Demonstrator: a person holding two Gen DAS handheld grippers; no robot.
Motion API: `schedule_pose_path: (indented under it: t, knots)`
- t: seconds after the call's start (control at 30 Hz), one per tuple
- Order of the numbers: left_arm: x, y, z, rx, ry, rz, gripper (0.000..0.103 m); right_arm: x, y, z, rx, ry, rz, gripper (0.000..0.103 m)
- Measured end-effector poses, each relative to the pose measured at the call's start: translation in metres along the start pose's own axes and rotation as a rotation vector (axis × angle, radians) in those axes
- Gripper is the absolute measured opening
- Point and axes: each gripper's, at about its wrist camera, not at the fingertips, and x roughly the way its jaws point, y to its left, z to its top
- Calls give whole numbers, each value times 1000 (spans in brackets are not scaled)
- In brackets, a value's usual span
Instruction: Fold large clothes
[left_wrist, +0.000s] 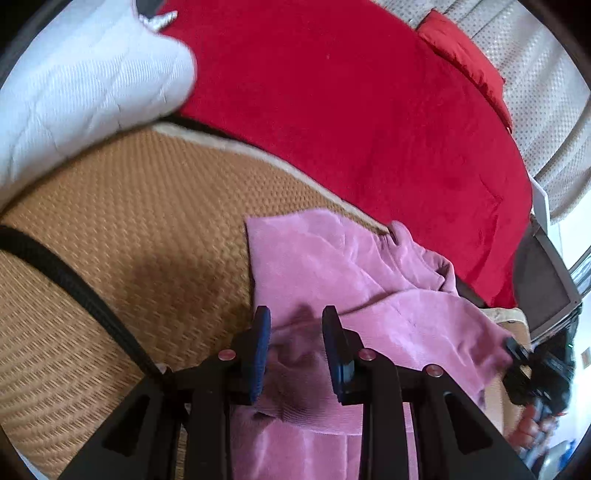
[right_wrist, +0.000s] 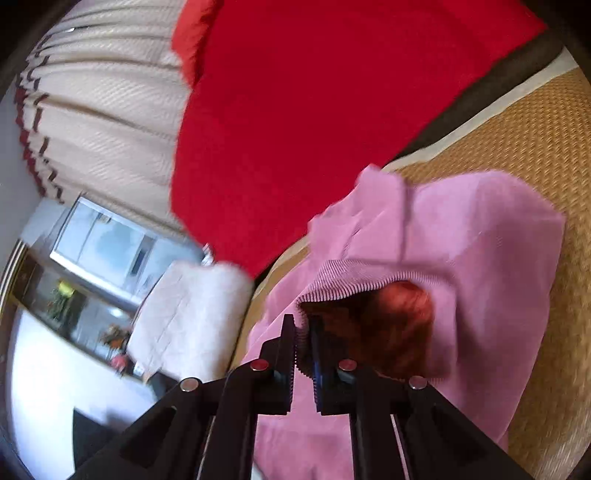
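Observation:
A pink garment (left_wrist: 332, 258) lies crumpled on a woven straw mat (left_wrist: 147, 221). My left gripper (left_wrist: 297, 321) stands over its near edge, and a thick bunch of pink fabric fills the gap between the blue pads. At the far right of the left wrist view, my right gripper (left_wrist: 513, 347) holds the garment's other end, with a hand (left_wrist: 532, 424) behind it. In the right wrist view, the right gripper (right_wrist: 302, 328) is shut on the ribbed hem of the pink garment (right_wrist: 480, 240). The hem gapes open beside it, showing a reddish inside.
A red blanket (left_wrist: 351, 110) covers the bed beyond the mat (right_wrist: 535, 129). A white quilted cover (left_wrist: 81, 92) lies at the mat's edge. A black strap (left_wrist: 74, 284) crosses the mat. Pale curtains (right_wrist: 110, 110) and a red pillow (left_wrist: 461, 55) lie farther back.

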Motion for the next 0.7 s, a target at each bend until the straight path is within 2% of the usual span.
schedule_pose_path:
  t: [0.07,0.17,0.33,0.37,0.4,0.43,0.47,0.5,0.57,0.63,0.67,0.7]
  knots:
    - [-4,0,2,15,-23,16,29,-6,2,-12,25,65,11,9]
    - [-8,1,6,19,-51,23,29,-16,-4,-27,33,106,-62,9]
    - [-11,-8,9,36,-88,-1,29,-47,-47,-44,101,80,-259,9]
    - [-9,-11,9,45,-83,-11,29,-53,-51,-45,110,64,-262,8]
    - [-7,-15,8,53,-76,-17,34,-60,-50,-42,102,39,-235,8]
    - [-4,-19,8,59,-69,-16,48,-63,-45,-40,83,25,-218,8]
    - [-2,-24,6,62,-69,-4,56,-66,-37,-37,48,4,-188,12]
    - [-1,-27,5,63,-77,3,63,-71,-24,-34,9,-39,-161,12]
    - [2,-35,4,77,-78,-2,64,-71,-11,-29,-31,-87,-161,14]
    - [11,-43,1,102,-51,24,73,-64,0,-24,-62,-115,-191,48]
    - [15,-45,0,110,-35,41,73,-56,2,-20,-64,-124,-217,88]
    - [22,-47,-1,120,-11,57,73,-53,4,-21,-68,-151,-232,91]
